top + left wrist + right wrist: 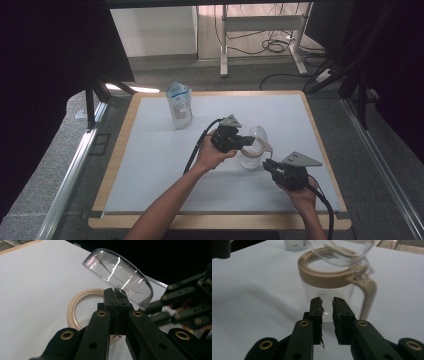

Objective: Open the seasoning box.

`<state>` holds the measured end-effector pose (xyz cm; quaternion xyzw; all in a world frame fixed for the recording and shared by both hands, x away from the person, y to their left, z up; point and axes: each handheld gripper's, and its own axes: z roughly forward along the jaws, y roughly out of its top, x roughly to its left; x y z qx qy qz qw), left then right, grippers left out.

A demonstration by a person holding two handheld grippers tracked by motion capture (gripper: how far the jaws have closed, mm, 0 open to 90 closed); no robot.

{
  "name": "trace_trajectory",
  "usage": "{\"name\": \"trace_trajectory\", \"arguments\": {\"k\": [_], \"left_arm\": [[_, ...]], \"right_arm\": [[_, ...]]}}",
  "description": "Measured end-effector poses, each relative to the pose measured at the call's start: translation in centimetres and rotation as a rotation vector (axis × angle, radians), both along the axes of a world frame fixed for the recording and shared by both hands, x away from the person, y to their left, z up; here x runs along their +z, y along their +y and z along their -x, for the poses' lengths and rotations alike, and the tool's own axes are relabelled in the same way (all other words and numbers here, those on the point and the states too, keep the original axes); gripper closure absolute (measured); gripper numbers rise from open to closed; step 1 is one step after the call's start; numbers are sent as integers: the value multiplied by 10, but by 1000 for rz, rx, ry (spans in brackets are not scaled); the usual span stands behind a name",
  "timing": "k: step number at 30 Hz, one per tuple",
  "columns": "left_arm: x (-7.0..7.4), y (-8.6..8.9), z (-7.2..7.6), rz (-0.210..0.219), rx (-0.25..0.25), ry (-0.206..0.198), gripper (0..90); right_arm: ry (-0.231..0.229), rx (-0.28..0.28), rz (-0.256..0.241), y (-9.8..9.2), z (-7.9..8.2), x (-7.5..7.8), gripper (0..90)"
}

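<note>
Left tongs gripping lid, jug empty

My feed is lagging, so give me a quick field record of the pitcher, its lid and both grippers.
pitcher: clear pitcher, tan rim, upright on white table
lid: clear lid, tilted up at hinge
left gripper: left gripper, jaws shut on the lid's edge
right gripper: right gripper, jaws slightly apart, empty, just short of pitcher
handle: tan handle, free
background: pouch, upright

Jar between both grippers, pouch behind at left
</note>
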<state>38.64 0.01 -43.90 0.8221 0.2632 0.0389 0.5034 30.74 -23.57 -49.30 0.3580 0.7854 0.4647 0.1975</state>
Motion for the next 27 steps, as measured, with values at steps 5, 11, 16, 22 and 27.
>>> {"name": "trace_trajectory", "arguments": {"k": [5, 11, 16, 22, 27], "left_arm": [[4, -4, 1, -8, -10, -14, 900], [5, -4, 0, -19, -8, -14, 900], [11, -10, 1, -24, -17, -21, 900], [19, -21, 1, -44, -37, -37, 900], [23, -32, 0, -66, -56, -46, 900]], "right_arm": [[27, 32, 13, 10, -2, -10, 679], [39, 34, 11, 14, -4, -16, 634], [38, 35, 17, 17, -4, -19, 610], [41, 43, 34, 20, -4, -23, 588], [41, 53, 38, 22, -3, -24, 580]]}}
